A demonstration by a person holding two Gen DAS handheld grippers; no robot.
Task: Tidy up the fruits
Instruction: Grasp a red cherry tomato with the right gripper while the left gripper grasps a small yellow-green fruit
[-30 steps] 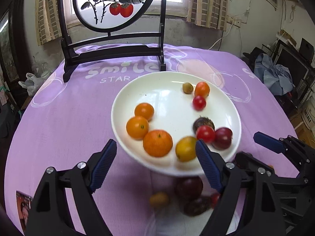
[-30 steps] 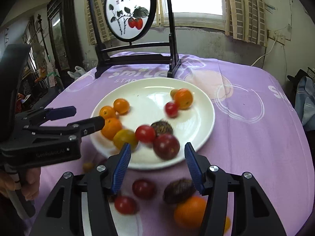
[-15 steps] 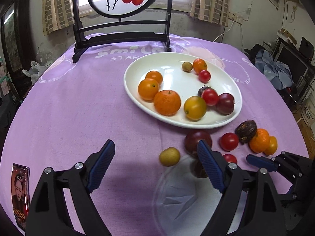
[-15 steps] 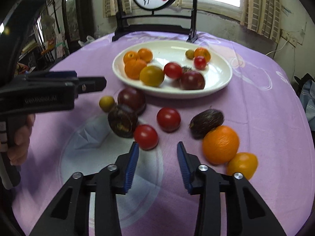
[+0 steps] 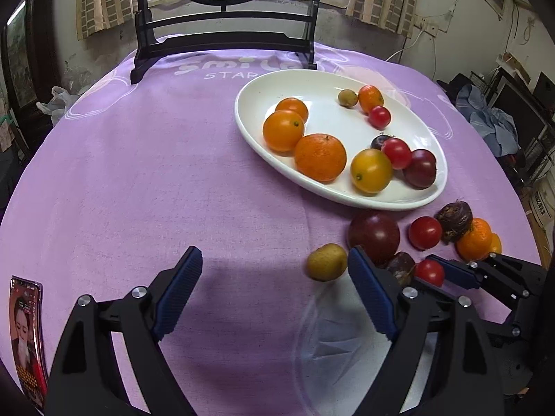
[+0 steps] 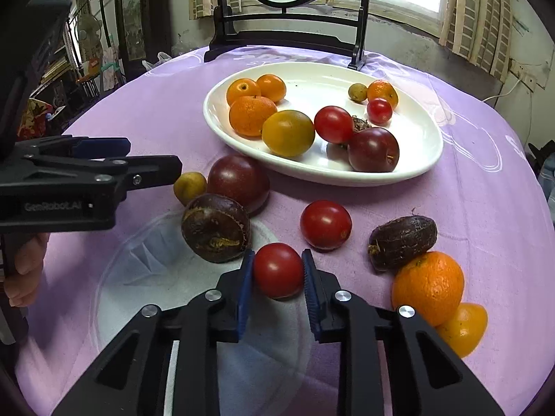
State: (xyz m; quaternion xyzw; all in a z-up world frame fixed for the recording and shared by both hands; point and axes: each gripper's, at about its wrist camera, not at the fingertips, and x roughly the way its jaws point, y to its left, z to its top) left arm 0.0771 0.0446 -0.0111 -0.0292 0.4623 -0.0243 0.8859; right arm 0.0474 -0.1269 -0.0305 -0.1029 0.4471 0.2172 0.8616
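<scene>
In the left wrist view, the left gripper (image 5: 274, 294) hangs over the purple tablecloth (image 5: 156, 173) with its blue-padded jaws spread wide and nothing between them. Just inside its right finger lies a small yellow-green round fruit (image 5: 326, 262); a dark red plum (image 5: 374, 236) sits just beyond it. Farther off, to the right, the oval white plate (image 5: 263, 86) holds oranges, a yellow tomato and small red tomatoes. At the near right the right gripper (image 5: 437, 271) shows side on, with a small red cherry tomato (image 5: 429, 272) at its tips. A phone (image 5: 26, 332) lies at the near left edge.

In the right wrist view, the right gripper's jaws have just been closing, and both pads now press on the red cherry tomato (image 6: 278, 270) on the cloth, near the plate's front. A brown rough-skinned round fruit (image 6: 215, 227) lies just left of it, another red tomato (image 6: 325, 224) just beyond, and a large orange (image 6: 428, 286) to the right. The left gripper (image 6: 152, 161) reaches in from the left, held by a hand (image 6: 24, 274).
</scene>
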